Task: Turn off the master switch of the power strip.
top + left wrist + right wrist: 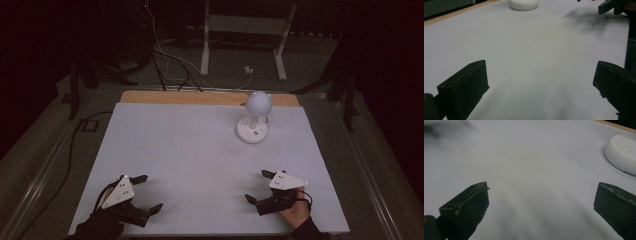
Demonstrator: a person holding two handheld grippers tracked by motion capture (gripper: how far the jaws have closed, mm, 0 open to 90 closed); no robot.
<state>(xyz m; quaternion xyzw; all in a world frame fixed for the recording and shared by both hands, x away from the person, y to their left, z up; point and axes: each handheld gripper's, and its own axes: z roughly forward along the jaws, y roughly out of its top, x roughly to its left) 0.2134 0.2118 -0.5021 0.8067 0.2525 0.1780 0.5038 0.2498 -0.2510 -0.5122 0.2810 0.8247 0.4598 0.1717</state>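
Note:
A small white lamp (256,116) with a round globe head and a flat round base stands on the white table (190,155), toward the back right. Its base (523,4) lies far ahead in the left gripper view, and the base (622,153) sits at the right edge of the right gripper view. My left gripper (151,192) rests open near the front left of the table, nothing between its jaws. My right gripper (257,186) is open near the front right, empty too, well short of the lamp. In the left gripper view the right gripper (610,6) appears at top right.
The table has a wooden strip (200,98) along its far edge. Beyond it, on the dark floor, stand a white metal frame (245,35) and loose cables (170,60). Dark stands flank the table on both sides.

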